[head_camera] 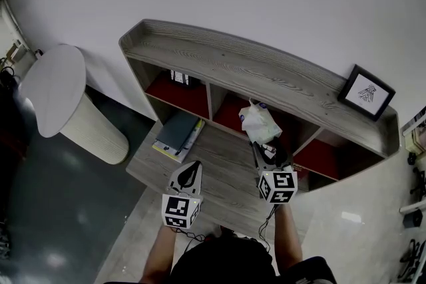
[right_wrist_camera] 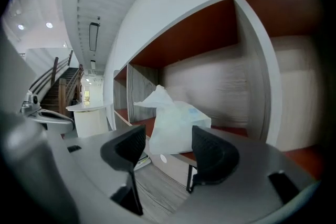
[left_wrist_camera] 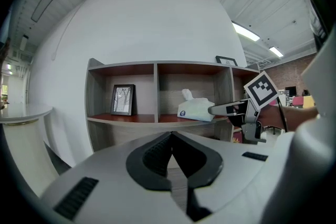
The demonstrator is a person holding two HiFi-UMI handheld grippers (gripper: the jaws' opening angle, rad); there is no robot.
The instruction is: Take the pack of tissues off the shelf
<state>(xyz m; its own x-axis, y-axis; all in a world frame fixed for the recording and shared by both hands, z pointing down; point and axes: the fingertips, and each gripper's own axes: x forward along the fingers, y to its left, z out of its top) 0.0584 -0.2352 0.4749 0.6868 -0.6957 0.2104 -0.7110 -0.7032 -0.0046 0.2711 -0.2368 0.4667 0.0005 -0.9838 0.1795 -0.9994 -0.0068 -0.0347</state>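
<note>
The white pack of tissues (head_camera: 258,123) stands at the front edge of the middle compartment of the wooden shelf (head_camera: 219,60), one tissue sticking up. My right gripper (head_camera: 261,148) is open right in front of it, jaws wide, tips at its near edge. In the right gripper view the pack (right_wrist_camera: 176,120) fills the gap just beyond the right gripper (right_wrist_camera: 168,135); the pads do not press on it. My left gripper (head_camera: 194,167) hovers shut over the low wooden board, empty. The left gripper view has the left gripper (left_wrist_camera: 171,136), the pack (left_wrist_camera: 195,109) and the right gripper (left_wrist_camera: 220,109).
A stack of books (head_camera: 177,136) lies on the low board (head_camera: 226,173) left of my grippers. A framed picture (head_camera: 366,93) stands on the shelf top, another frame (left_wrist_camera: 122,99) in the left compartment. A round white table (head_camera: 56,86) stands at the left.
</note>
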